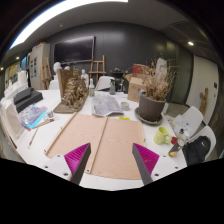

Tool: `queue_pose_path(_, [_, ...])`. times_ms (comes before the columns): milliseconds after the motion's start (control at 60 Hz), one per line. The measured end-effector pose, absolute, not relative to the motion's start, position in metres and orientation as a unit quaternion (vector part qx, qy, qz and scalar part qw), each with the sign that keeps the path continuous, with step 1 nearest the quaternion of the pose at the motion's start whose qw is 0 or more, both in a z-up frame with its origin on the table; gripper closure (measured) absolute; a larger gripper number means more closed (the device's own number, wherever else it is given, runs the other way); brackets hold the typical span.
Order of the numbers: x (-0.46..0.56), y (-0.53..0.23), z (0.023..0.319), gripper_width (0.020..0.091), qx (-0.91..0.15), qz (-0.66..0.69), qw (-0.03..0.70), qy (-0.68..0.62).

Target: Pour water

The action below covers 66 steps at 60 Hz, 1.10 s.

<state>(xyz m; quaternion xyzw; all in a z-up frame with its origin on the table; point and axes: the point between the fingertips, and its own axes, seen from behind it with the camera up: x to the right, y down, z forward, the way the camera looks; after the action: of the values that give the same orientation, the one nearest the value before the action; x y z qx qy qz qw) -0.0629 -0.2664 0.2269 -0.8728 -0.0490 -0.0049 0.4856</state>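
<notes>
- On the table (60, 150), cluttered: wooden boards (103, 143) lie just ahead of the fingers, a dark pot with dried plants (152, 103) stands beyond them to the right, a small yellow-green cup (162, 134) near that pot
- hand-held gripper (112, 165) hangs above the boards, well back from everything; fingers spread wide apart, pink pads (147, 158) facing each other, nothing between them, holding nothing
- Task thing: no obvious water vessel that I can name for sure; a pale bottle-like thing (85, 84) stands far back among the clutter by the dried grass bundle (74, 95), too small to tell what it is; the cup could be the receiver, a guess only
- Other bits: papers (107, 104) mid-table, a glossy sheet (36, 117) at the left, a red-and-white small item (174, 146) by the right edge
- Progress: looks like the very start; nothing grasped, nothing tilted, no water seen
- Left to do, by my reading: reach a vessel, close on it, carry it to the cup, tip it, set it down
</notes>
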Motion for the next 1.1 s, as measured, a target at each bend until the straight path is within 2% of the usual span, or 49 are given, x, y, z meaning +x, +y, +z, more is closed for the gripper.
queue_pose_path(167, [-0.007,-0.273,0.203,0.0246,-0.881,-0.03,0.472,-0.016])
queue_pose_path(483, [0.202,-0.27,0.136,0.0244,-0.869,-0.105,0.482,0.044])
queue_pose_path(667, [0.28,-0.228,0.103,0.0245,-0.853,-0.094,0.509,0.07])
queue_pose_path(867, [0.323,-0.166,0.065,0.025,-0.855,-0.066,0.509,0.076])
queue_pose_path(933, [0.326,-0.149,0.054,0.0281,-0.857,-0.049,0.508,0.072])
queue_pose_path(983, [0.324,-0.139,0.049,0.0334,-0.856,-0.033,0.511,0.068])
queue_pose_path(1050, [0.325,-0.13,0.044,0.0426,-0.856,-0.022,0.513,0.063])
queue_pose_path(1100, [0.326,-0.121,0.042,0.0536,-0.852,-0.015,0.519,0.06])
